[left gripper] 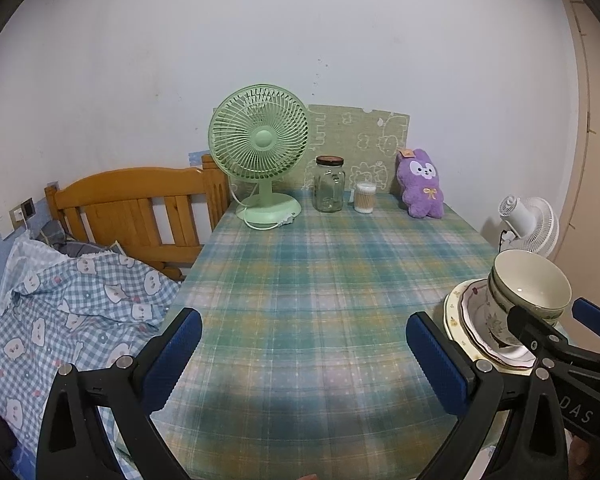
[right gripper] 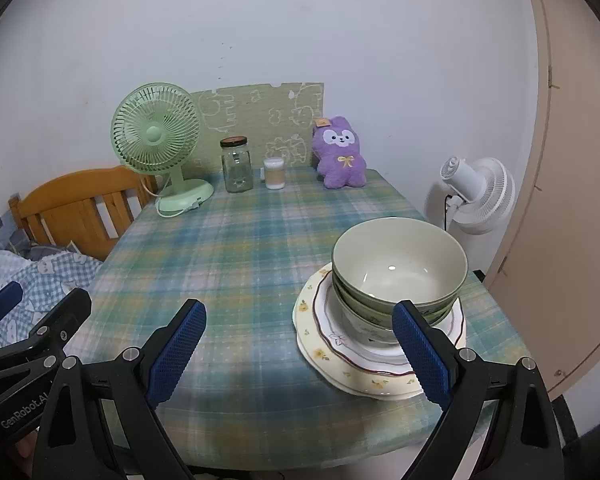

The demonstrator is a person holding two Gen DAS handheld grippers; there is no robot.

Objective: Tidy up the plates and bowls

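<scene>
The left tool (left gripper: 304,354) hangs with fingers apart over bare desk (left gripper: 300,280); the right tool (right gripper: 300,350) is likewise spread and empty. The bowls (right gripper: 398,272) sit nested on stacked plates (right gripper: 340,356) at the desk's right edge. Grip the top bowl by its rim and lift straight up so the one beneath stays put.

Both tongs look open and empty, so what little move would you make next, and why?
Probably ease the right tongs forward to the top green bowl. It sits highest in the stack on the plates, just ahead of them, while the left tongs face bare tablecloth.
</scene>
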